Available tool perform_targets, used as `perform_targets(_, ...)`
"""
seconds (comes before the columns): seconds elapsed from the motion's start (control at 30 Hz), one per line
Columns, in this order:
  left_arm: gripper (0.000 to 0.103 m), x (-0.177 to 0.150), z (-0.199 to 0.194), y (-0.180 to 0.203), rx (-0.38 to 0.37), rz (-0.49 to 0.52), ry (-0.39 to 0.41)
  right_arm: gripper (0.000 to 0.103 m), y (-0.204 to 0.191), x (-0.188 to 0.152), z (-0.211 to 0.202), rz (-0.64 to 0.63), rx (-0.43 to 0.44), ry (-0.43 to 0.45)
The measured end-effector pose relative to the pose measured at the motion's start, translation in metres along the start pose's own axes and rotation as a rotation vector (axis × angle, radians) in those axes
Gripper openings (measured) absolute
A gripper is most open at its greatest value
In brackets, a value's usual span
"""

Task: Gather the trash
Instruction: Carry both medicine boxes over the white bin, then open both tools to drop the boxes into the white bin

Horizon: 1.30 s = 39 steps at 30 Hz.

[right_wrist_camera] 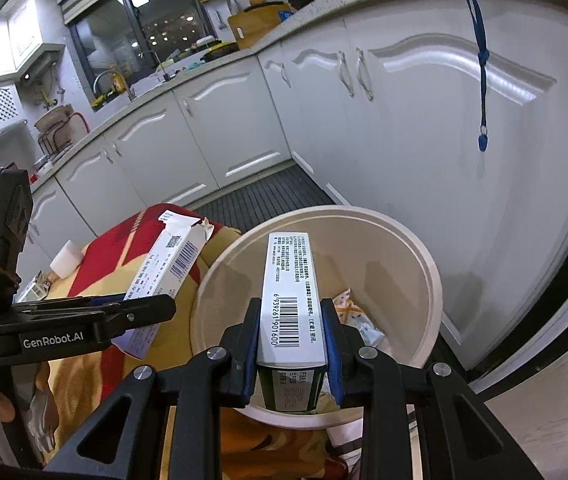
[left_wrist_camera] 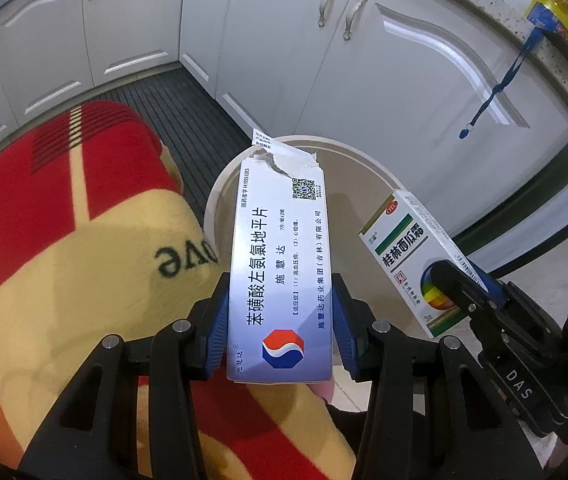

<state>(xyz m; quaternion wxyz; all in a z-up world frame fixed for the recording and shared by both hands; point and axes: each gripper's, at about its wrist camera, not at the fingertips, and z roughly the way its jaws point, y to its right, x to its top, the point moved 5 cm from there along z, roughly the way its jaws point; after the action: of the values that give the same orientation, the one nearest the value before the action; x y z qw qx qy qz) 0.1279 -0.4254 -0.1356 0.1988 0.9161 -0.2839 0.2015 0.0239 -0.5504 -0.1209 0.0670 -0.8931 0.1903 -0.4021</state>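
My left gripper [left_wrist_camera: 280, 320] is shut on a white-blue medicine box with a torn top [left_wrist_camera: 280, 264]; it also shows in the right wrist view [right_wrist_camera: 164, 272]. The box is held at the near-left rim of a round beige trash bin [left_wrist_camera: 368, 168]. My right gripper [right_wrist_camera: 292, 340] is shut on a green-white medicine box [right_wrist_camera: 292, 296] and holds it over the open bin [right_wrist_camera: 424, 264]. This box also shows in the left wrist view [left_wrist_camera: 412, 256], to the right. Crumpled wrappers [right_wrist_camera: 360, 320] lie in the bin's bottom.
A red and yellow blanket [left_wrist_camera: 64, 220] covers a surface left of the bin. A white block [right_wrist_camera: 66, 264] lies on it. White kitchen cabinets [right_wrist_camera: 424, 112] stand close behind and right of the bin. A blue lanyard [right_wrist_camera: 482, 80] hangs from the counter. Dark floor mat [left_wrist_camera: 180, 112] behind.
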Motion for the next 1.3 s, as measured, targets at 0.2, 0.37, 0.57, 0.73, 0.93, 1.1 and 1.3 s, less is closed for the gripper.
perform_targets(0.2,0.044,0.002,0.007,-0.001,0.011,0.006,-0.005,0.026,0.007,-0.005,0.008,0.012,-0.009,-0.02)
perform_targets(0.37,0.044,0.002,0.014,-0.001,0.008,0.001,-0.014,0.026,0.011,-0.005,0.014,0.029,-0.016,-0.027)
perform_targets(0.57,0.044,0.002,0.02,-0.002,-0.002,-0.01,-0.029,0.027,0.018,-0.005,0.022,0.044,-0.036,-0.036)
perform_targets(0.73,0.048,0.003,0.018,-0.002,-0.019,-0.008,-0.037,0.044,0.02,-0.01,0.027,0.057,-0.043,-0.057)
perform_targets(0.93,0.048,0.002,0.014,-0.001,-0.019,-0.002,-0.036,0.044,0.017,-0.015,0.026,0.059,-0.031,-0.078)
perform_targets(1.1,0.048,0.001,0.011,0.0,-0.019,-0.002,-0.035,0.046,0.014,-0.014,0.023,0.063,-0.022,-0.077)
perform_targets(1.3,0.048,0.0,0.0,-0.002,-0.007,0.001,-0.013,0.047,0.008,-0.013,0.019,0.057,-0.016,-0.074)
